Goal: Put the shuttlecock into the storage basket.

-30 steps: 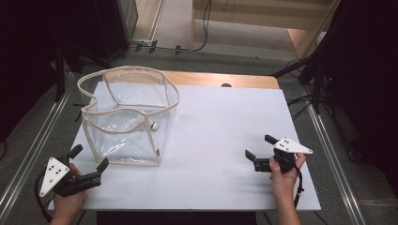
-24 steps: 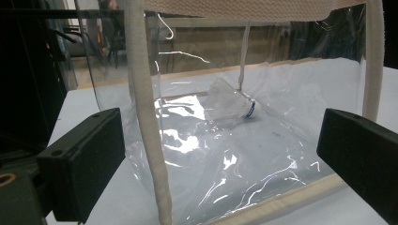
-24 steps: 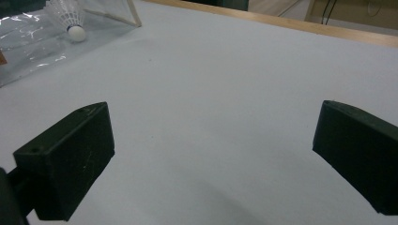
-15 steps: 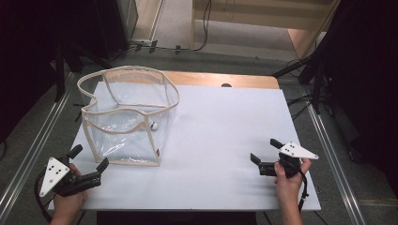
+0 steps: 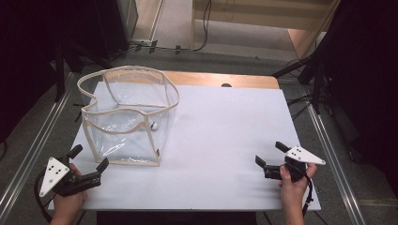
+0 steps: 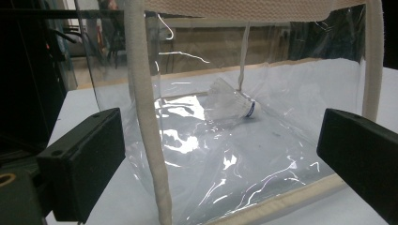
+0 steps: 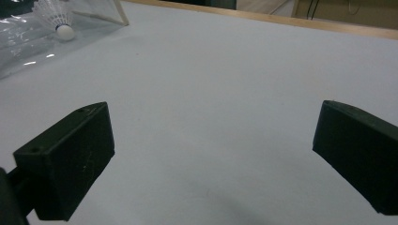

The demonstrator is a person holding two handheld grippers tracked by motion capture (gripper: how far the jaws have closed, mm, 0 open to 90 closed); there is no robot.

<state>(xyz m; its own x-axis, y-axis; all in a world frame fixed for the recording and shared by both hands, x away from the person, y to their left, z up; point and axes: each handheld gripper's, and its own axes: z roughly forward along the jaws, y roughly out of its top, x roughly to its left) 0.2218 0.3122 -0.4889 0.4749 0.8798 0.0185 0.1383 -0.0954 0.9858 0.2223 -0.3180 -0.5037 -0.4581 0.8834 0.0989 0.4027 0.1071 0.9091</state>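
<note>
Lighting: your white table (image 5: 225, 136) is lit evenly from overhead and reads bright; the surroundings on both sides fall to near black.

Shadows: you get only soft, faint ones, a pale smudge on the table below the jaws in the right gripper view.

Glare: white streaks and patches on the clear bag (image 6: 225, 154), strongest in your left gripper view, partly washing out the shuttlecock (image 6: 232, 104) inside it.

Focus: the high view is soft and grainy throughout. In both gripper views your near jaws are slightly blurred, and the background beyond the table is out of focus.

Distortion: mild wide-angle stretch at the gripper views' edges.
</note>
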